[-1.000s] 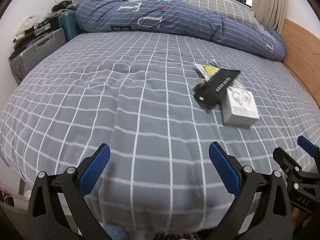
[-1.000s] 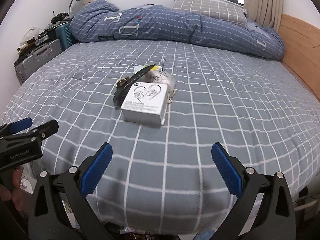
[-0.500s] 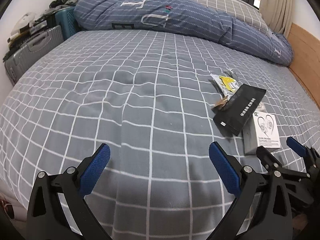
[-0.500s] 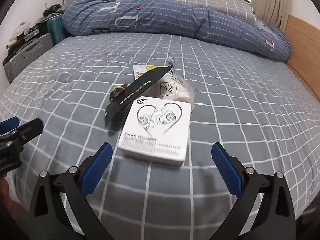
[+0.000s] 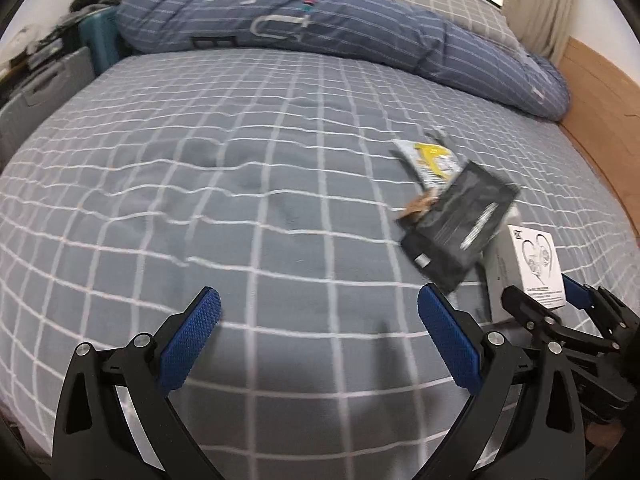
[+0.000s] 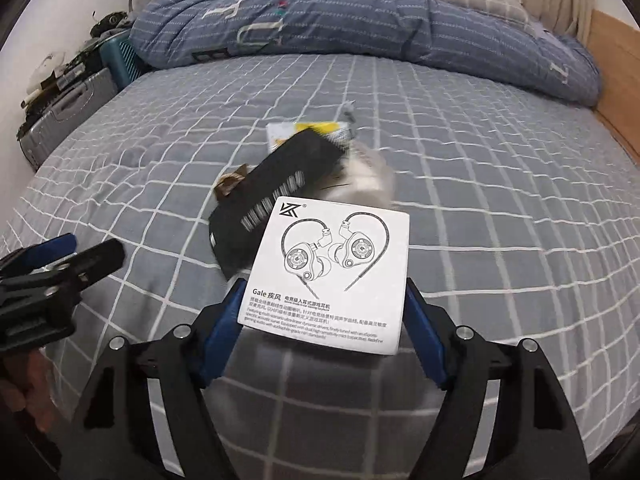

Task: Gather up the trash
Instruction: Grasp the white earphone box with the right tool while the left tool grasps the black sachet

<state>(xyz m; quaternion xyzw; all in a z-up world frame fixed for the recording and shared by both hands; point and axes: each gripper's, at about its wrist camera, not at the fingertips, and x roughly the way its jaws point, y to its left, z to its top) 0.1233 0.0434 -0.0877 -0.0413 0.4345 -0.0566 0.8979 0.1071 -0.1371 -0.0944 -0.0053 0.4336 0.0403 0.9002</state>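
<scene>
A white earphone box (image 6: 332, 264) lies on the grey checked bed, with my right gripper (image 6: 324, 312) closed in around its near end, a blue pad on each side. It also shows in the left wrist view (image 5: 528, 268). A black flat packet (image 6: 276, 196) leans against the box, over a yellow-and-white wrapper (image 6: 308, 132), a clear plastic bag (image 6: 364, 180) and a brown scrap (image 6: 230, 182). My left gripper (image 5: 320, 332) is open and empty over bare sheet, left of the pile (image 5: 460, 220).
A rolled blue striped duvet (image 6: 360, 32) and a checked pillow (image 5: 440, 0) lie at the bed's far side. Suitcases (image 6: 68, 112) stand past the left edge. A wooden bed frame (image 5: 600, 120) runs along the right.
Both grippers moved forward over the bed. My right gripper reached the white box and its jaws narrowed around it. The left gripper stayed open.
</scene>
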